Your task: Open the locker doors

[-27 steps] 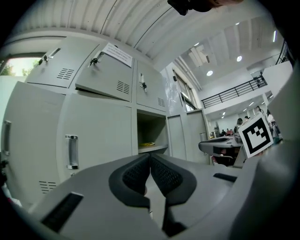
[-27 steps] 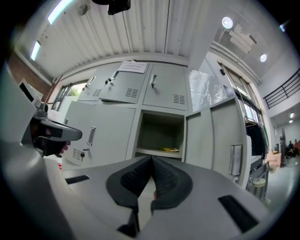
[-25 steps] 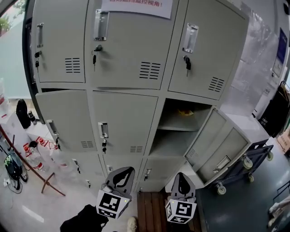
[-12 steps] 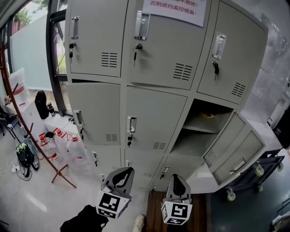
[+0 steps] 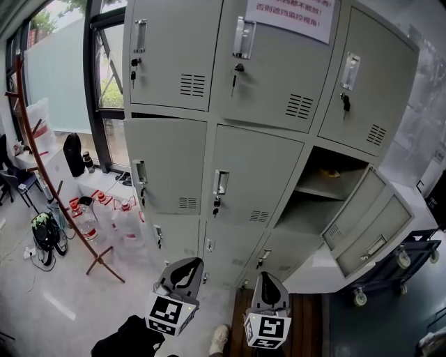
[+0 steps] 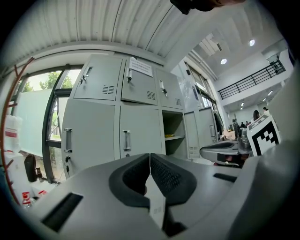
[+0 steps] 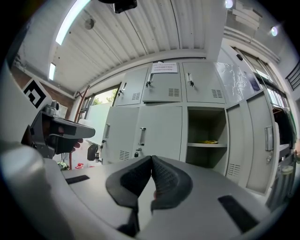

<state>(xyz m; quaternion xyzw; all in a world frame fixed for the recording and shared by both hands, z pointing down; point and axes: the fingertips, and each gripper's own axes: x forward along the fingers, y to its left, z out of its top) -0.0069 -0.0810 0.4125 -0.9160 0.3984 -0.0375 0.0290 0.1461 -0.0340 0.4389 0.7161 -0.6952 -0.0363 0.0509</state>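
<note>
A grey bank of lockers (image 5: 251, 139) stands in front of me, three columns wide. The middle-row right compartment (image 5: 327, 185) is open, with its door (image 5: 362, 213) swung out to the right and something yellow on the shelf. The middle-row centre door (image 5: 254, 181) and left door (image 5: 167, 164) are closed, and keys hang under their handles. My left gripper (image 5: 182, 270) and right gripper (image 5: 268, 284) are held low, well short of the lockers. Both are shut with nothing between the pads. The left gripper (image 6: 150, 157) faces the closed doors (image 6: 136, 136); the right gripper (image 7: 151, 159) faces the open compartment (image 7: 205, 136).
A red coat stand (image 5: 42, 167) and several water bottles (image 5: 104, 216) stand at the left by a window. A wheeled cart (image 5: 394, 268) is at the right, behind the open door. A paper notice (image 5: 289, 14) hangs on the top centre door. A wooden board (image 5: 306, 324) lies at the lockers' foot.
The head view has swung left, so the lockers sit further right and more of the window and coat stand shows. Both grippers stay low and shut; the right one drifted slightly left.
</note>
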